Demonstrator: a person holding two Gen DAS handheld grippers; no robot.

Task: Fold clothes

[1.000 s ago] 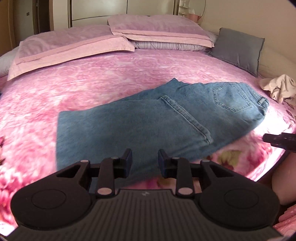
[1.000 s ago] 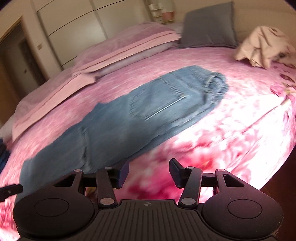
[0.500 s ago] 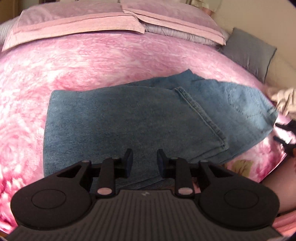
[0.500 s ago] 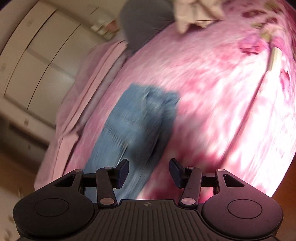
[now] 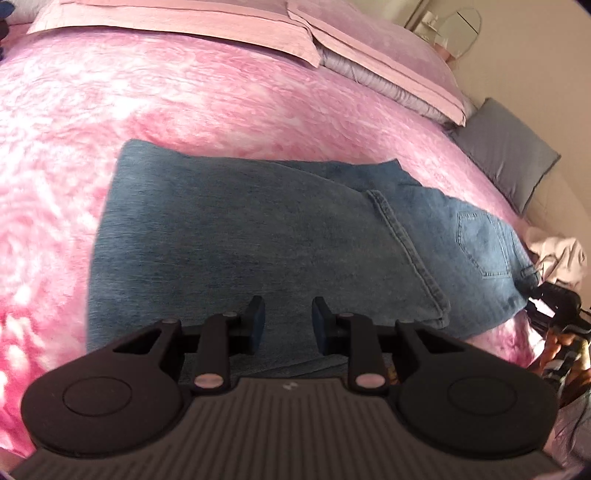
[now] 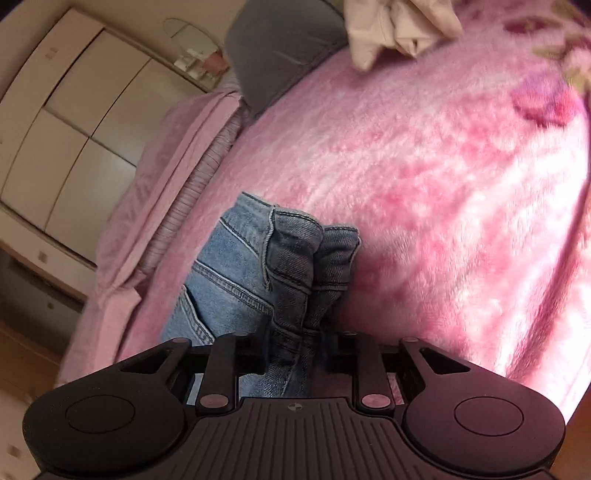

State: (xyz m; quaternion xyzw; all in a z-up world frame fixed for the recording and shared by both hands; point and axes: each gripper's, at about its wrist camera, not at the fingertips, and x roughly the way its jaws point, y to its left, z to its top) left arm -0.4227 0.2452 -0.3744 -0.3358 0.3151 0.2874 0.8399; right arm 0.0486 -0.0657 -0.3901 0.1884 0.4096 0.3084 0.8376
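Right gripper (image 6: 293, 360) pinches jeans (image 6: 258, 266) waistband, likely to fold it over | left gripper (image 5: 284, 325) spread, empty, above the legs | pink bed (image 5: 184, 103)

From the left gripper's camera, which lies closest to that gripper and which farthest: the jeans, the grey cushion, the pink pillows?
1. Jeans, directly below the left gripper.
2. Grey cushion, far right.
3. Pink pillows, at the bed's head; close to the cushion's range.

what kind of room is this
Most likely a bedroom: the jeans lie on a bed with a pink fleece blanket, pillows sit at its head, and built-in wardrobe doors line the wall.
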